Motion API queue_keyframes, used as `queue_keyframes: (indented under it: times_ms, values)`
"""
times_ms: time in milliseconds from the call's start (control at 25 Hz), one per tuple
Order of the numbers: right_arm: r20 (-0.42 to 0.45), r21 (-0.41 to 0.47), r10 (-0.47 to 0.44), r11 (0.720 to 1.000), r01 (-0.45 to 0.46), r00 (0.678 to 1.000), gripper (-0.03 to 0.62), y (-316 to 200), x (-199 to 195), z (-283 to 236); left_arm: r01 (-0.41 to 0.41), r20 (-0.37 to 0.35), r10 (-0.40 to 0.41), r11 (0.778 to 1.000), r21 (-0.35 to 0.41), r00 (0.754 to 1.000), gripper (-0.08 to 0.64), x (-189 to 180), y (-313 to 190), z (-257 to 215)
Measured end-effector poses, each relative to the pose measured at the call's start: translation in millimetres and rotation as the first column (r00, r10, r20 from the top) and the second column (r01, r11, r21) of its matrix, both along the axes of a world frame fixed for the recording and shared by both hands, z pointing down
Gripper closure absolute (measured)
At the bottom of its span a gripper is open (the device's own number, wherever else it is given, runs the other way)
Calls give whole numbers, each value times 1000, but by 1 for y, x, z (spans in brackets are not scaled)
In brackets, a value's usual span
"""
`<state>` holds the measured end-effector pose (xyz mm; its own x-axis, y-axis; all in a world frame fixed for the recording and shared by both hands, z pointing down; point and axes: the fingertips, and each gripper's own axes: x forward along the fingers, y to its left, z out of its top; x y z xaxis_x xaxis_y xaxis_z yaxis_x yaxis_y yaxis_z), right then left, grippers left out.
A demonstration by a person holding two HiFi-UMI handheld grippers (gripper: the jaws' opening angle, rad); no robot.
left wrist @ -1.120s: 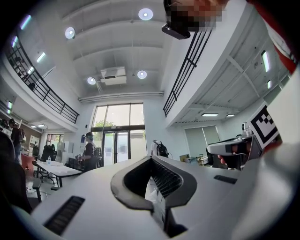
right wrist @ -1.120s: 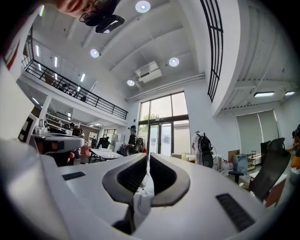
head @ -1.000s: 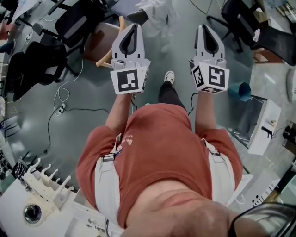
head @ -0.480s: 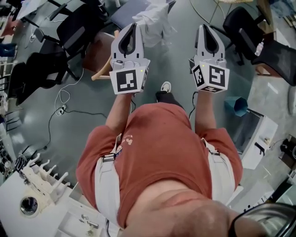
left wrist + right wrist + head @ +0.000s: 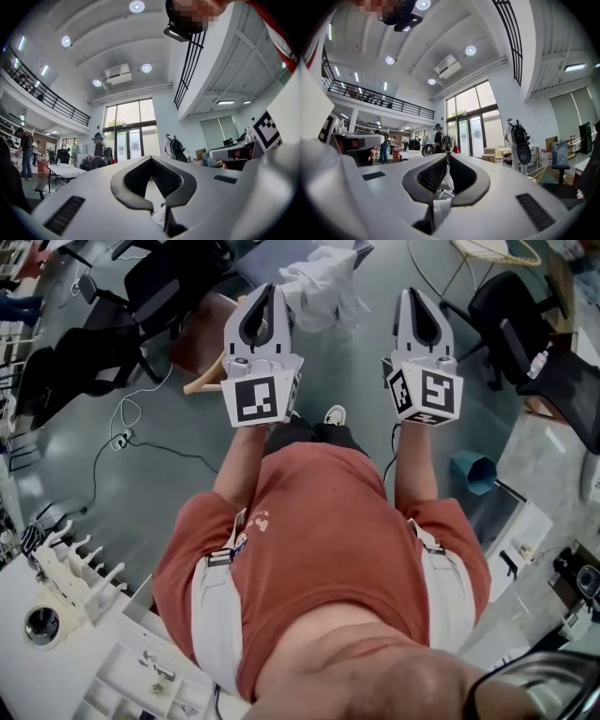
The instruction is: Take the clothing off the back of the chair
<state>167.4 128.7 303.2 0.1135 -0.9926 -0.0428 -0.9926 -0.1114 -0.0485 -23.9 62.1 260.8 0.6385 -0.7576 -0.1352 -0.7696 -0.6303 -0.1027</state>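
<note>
In the head view a crumpled white garment (image 5: 320, 284) hangs over a chair back at the top centre, on the floor ahead of the person. My left gripper (image 5: 265, 291) is held out level just left of it, jaws shut and empty. My right gripper (image 5: 416, 294) is level to the garment's right, also shut and empty. Neither touches the cloth. In the right gripper view the white garment (image 5: 441, 199) shows low through the loop of the shut jaws (image 5: 448, 155). In the left gripper view only a sliver of the white garment (image 5: 159, 215) shows below the shut tips (image 5: 151, 158).
A wooden chair with a brown seat (image 5: 201, 334) stands beside the left gripper. Black office chairs are at the left (image 5: 112, 310) and right (image 5: 511, 320). A teal bin (image 5: 469, 471), a floor cable (image 5: 120, 435) and a white rack (image 5: 66, 579) lie around.
Both grippers have been carried forward, still shut. The white garment and the wooden chair have slid down the head view and are now closer to the jaw tips.
</note>
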Motion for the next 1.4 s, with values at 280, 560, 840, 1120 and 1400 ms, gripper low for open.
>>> queue_keyframes:
  times_ms: [280,560,840,1120,1400]
  values:
    - [4,-25,-27,999,27,1000,563,-40,-3,19,16,75,-14,999,-29,997,546,-7,-35,29]
    - [-22,-35,-48,998,47,999,563,-100,-8,19,34,64,-32,999,-33,997,546,-12,-91,37]
    - [-56,-43,-84,996,81,995,563,-190,-15,13,49,47,-47,998,-41,998,546,-18,-173,40]
    - [-95,-67,-108,993,102,990,563,-257,-30,9,50,34,-49,997,-50,998,546,-29,-237,38]
    - [-103,-90,-107,991,97,989,563,-292,-35,18,37,40,-35,997,-67,999,546,-31,-273,51]
